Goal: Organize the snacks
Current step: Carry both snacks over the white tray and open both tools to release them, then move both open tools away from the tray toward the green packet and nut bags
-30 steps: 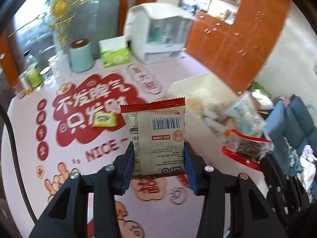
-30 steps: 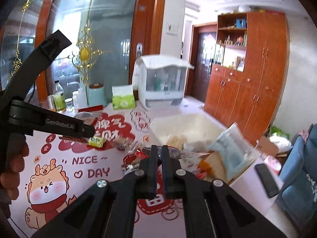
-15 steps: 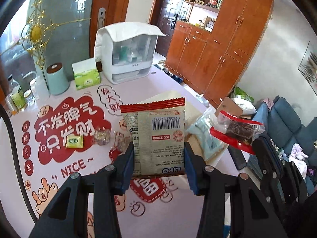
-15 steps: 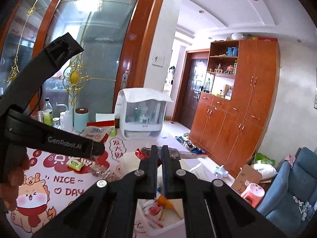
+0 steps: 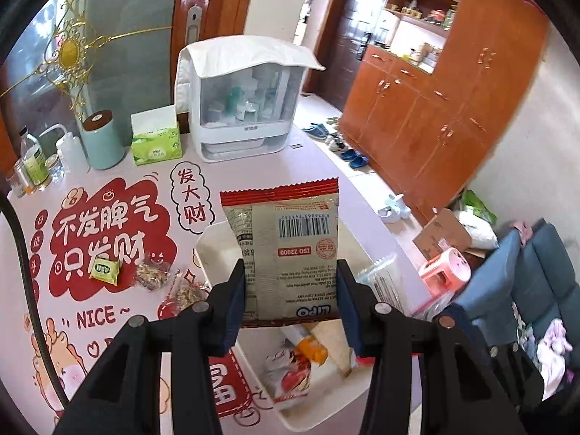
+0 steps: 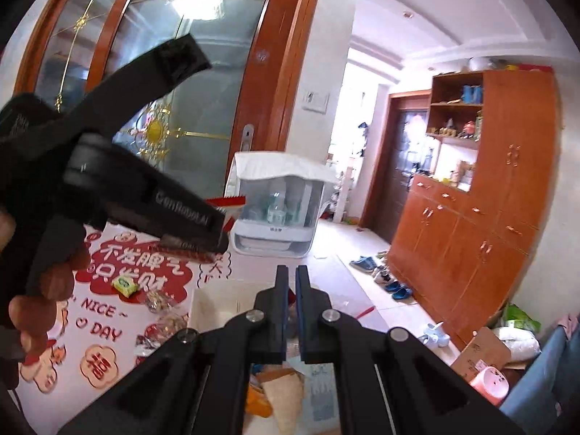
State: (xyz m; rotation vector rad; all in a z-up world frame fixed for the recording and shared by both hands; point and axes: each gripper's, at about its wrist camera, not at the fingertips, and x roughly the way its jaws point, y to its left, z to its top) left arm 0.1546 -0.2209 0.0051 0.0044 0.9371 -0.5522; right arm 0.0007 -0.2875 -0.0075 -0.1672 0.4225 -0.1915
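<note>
Pink-and-red printed table cover (image 5: 119, 239) is showing "NICE ~ DAY"; a white bin (image 5: 217, 250) is sitting at its right edge. The left gripper (image 5: 291, 290) is pinching a red-trimmed snack packet (image 5: 290, 250) reading "ISO 22000" above that bin, while the right gripper (image 6: 291, 282), marked "GenRobot.AI", is staying closed, empty.

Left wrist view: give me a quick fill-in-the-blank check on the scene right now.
1. The left tool grips a snack packet whose top seal is ____.
2. Below the packet stands a white ____ already holding snacks.
3. The small wrapped snack lying on the red lettering is ____.
4. The right tool has its jaws ____.

Missing words: red; bin; green; shut
</note>
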